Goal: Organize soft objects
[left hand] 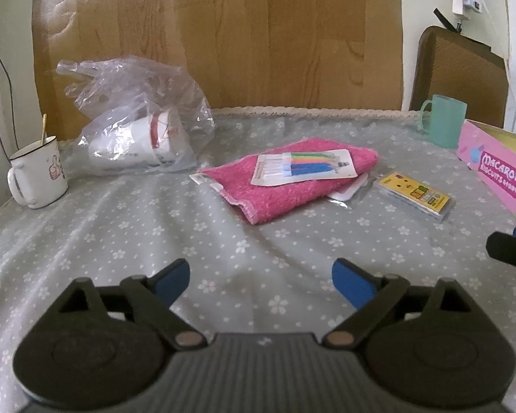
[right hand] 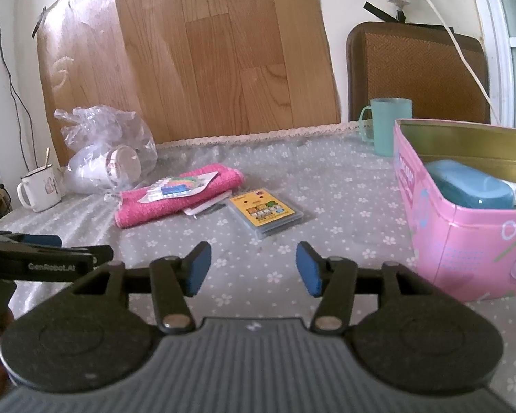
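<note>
A folded pink towel (left hand: 285,186) lies mid-table with a card of coloured pens (left hand: 304,168) on top; both show in the right wrist view, the towel (right hand: 161,206) and the card (right hand: 177,187). A clear plastic bag (left hand: 137,117) holding white paper cups (left hand: 144,144) lies at the back left. My left gripper (left hand: 260,284) is open and empty, above the cloth in front of the towel. My right gripper (right hand: 253,268) is open and empty, near a yellow card pack (right hand: 265,215). The left gripper also shows at the left edge of the right wrist view (right hand: 44,258).
An open pink tin (right hand: 464,227) with a blue case (right hand: 471,189) inside stands at the right. A green mug (right hand: 390,130) is at the back right, a white enamel mug (left hand: 38,175) at the far left. A grey flowered tablecloth (left hand: 154,234) covers the table.
</note>
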`<action>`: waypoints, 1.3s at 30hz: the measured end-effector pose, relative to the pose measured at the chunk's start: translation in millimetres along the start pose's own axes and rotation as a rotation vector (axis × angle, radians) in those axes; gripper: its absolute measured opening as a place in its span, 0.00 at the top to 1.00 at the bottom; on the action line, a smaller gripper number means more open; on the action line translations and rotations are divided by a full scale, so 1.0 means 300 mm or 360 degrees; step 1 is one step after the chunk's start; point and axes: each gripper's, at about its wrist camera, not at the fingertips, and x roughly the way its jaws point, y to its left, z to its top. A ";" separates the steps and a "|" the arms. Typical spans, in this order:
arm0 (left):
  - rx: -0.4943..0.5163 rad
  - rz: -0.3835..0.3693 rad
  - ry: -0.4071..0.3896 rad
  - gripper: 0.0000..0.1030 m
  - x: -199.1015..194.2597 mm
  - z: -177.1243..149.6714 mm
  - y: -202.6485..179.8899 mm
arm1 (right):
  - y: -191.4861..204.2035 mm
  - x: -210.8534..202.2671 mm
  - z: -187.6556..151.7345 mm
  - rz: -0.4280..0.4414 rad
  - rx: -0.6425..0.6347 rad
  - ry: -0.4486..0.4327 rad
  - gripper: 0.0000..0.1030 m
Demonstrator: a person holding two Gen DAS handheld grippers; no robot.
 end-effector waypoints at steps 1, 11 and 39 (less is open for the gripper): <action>0.0004 -0.0009 -0.0006 0.10 -0.002 -0.001 -0.001 | 0.001 0.001 0.000 -0.0002 -0.0001 0.0002 0.44; 0.0021 -0.0072 -0.0038 0.10 -0.017 -0.001 -0.003 | 0.009 0.013 0.001 -0.0043 -0.0015 0.0041 0.44; 0.0024 -0.0162 -0.0076 0.06 -0.037 -0.002 -0.003 | 0.032 0.083 0.014 -0.0110 -0.0015 0.0246 0.20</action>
